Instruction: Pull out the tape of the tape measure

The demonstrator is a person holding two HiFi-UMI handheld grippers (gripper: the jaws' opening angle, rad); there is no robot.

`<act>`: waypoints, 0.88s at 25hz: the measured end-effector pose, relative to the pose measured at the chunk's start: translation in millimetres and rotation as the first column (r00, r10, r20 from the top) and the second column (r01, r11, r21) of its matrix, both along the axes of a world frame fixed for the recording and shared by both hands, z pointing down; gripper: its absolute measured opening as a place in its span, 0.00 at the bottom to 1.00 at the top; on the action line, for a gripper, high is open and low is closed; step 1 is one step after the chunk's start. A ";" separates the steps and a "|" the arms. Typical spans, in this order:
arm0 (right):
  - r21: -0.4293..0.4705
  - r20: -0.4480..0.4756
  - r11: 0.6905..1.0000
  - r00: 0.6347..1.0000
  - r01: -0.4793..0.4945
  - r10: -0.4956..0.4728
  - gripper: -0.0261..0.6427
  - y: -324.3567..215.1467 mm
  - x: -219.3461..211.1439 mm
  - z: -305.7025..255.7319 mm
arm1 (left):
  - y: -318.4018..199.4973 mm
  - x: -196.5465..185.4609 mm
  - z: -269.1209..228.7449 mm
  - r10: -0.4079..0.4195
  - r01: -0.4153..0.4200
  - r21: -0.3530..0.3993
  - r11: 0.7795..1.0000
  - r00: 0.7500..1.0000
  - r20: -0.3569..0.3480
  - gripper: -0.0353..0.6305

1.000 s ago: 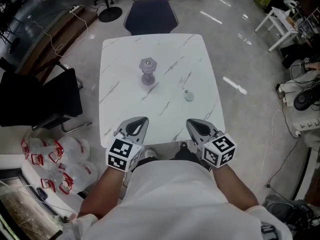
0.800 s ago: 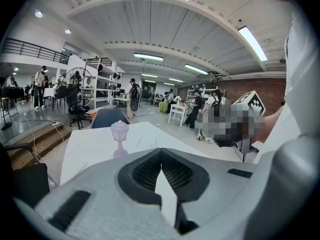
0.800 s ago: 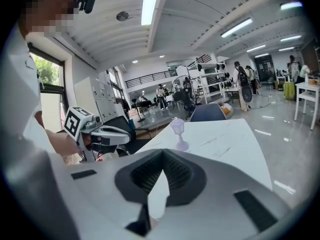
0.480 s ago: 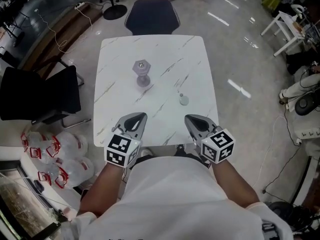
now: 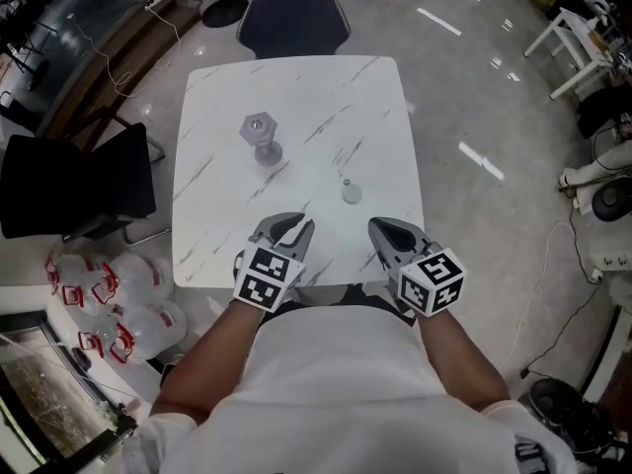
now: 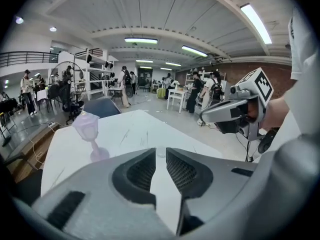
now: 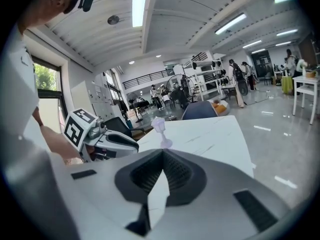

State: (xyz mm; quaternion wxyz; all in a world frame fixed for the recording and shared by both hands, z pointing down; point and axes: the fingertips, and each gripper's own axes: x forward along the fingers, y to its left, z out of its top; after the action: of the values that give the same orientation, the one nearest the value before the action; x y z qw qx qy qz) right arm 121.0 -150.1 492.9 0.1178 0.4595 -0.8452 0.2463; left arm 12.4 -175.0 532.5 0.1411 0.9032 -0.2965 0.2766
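Note:
A small round grey tape measure lies on the white marble table, right of centre. My left gripper hovers over the table's near edge, a little short and left of the tape measure. Its jaws have just been opening; a narrow gap shows between them in the left gripper view, with nothing in it. My right gripper hangs beside it, short and right of the tape measure. Its fingertips meet, with nothing held, in the right gripper view.
A purple lantern-shaped ornament stands on the table's far left part. A dark blue chair sits at the far end and a black chair at the left. Plastic bags lie on the floor, lower left.
Both grippers have come forward over the table's near edge, the left one also shifting right. The left jaws have parted slightly. The tape measure has not moved on the table.

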 end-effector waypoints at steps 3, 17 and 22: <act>-0.014 0.006 1.000 1.000 0.003 -0.003 0.05 -3.7 13.0 9.3 | -6.0 30.6 25.9 0.021 -0.020 -0.039 0.999 0.999 0.036 0.19; -0.116 0.024 0.992 0.999 0.041 -0.039 0.05 -12.8 69.4 50.6 | -51.4 109.7 135.3 -0.069 0.108 -0.178 0.978 0.975 0.213 0.46; -0.139 0.036 0.988 0.997 0.071 -0.066 0.05 -15.3 75.2 61.1 | -56.2 122.7 156.2 -0.107 0.158 -0.231 0.960 0.969 0.221 0.47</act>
State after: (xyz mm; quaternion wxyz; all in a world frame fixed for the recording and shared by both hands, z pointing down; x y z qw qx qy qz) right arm 196.2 -165.4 554.0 0.1448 0.4167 -0.8428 0.3082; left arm 135.1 -231.2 688.8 0.2393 0.8228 -0.3328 0.3937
